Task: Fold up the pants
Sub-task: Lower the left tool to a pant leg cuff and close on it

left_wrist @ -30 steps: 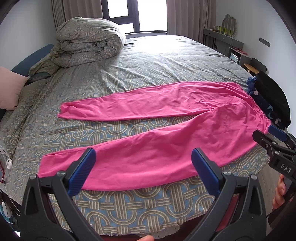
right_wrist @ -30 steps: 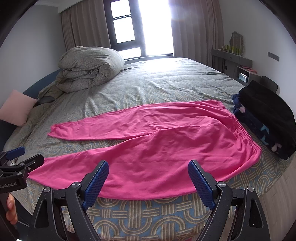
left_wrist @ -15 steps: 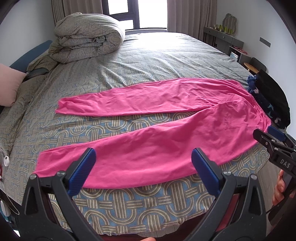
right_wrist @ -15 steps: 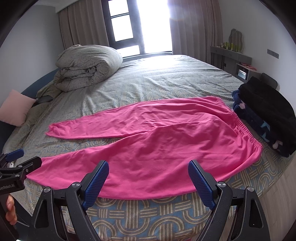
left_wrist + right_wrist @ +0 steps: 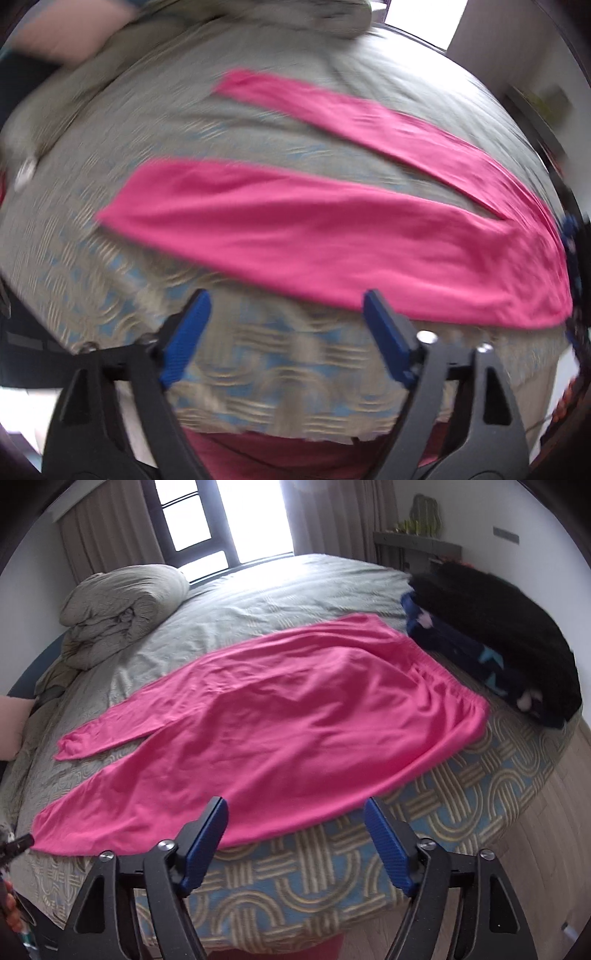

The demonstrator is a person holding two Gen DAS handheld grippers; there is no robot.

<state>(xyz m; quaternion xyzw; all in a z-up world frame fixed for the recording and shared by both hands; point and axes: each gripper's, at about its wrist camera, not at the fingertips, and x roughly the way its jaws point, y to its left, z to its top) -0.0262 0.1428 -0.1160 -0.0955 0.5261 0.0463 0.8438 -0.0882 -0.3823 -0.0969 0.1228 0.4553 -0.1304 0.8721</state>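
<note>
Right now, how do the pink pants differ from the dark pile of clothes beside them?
The pink pants lie spread flat in one layer, legs apart; the dark pile of clothes is bunched and stacked thick. The pants are one bright colour; the pile is black and navy. Both rest on the bed.

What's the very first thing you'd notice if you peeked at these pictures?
The bright pink pants, spread flat with both legs apart across the patterned bed. Next, the dark folded clothes stacked beside the waistband, and the rolled grey duvet near the window.

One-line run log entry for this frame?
stage: approach | pink pants: flat, unfolded on bed | left gripper: closing, empty | right gripper: closing, empty
</note>
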